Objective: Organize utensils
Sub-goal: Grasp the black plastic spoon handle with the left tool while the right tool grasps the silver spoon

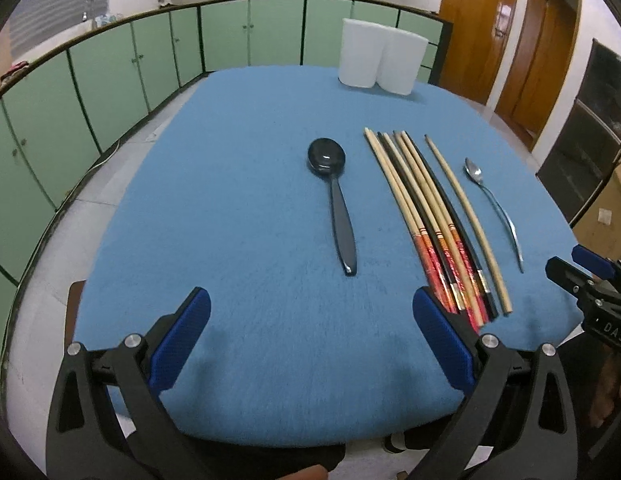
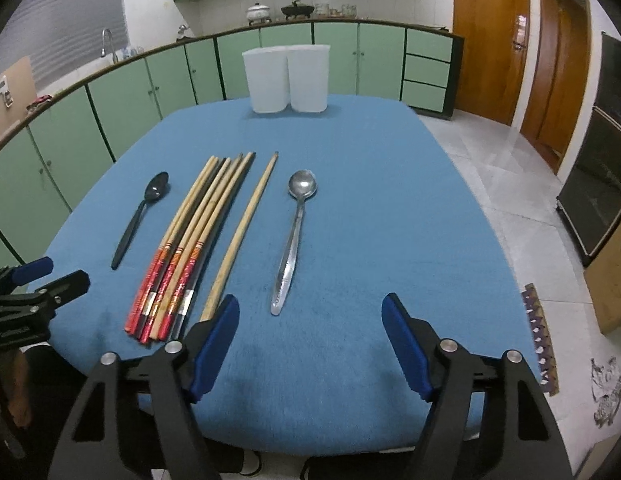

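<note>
A blue tablecloth (image 2: 370,184) covers the table, in a kitchen with green cabinets (image 2: 122,84) and wooden doors (image 2: 490,40). Both grippers hang over the near edge, tilted down – the left gripper (image 1: 310,316) and the right gripper (image 2: 310,320) have fingers spread, nothing between them. On the cloth lie one black spoon (image 1: 332,196), one metal spoon (image 2: 296,224) and a bundle of chopsticks (image 2: 190,240) between them – I count about seven. Two white containers (image 2: 286,78) stand at the far edge.

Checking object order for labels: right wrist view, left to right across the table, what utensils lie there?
black spoon → bundle of chopsticks → lone plain chopstick → metal spoon. The white holder stands at the far edge, behind them, so it is left out of the order.
</note>
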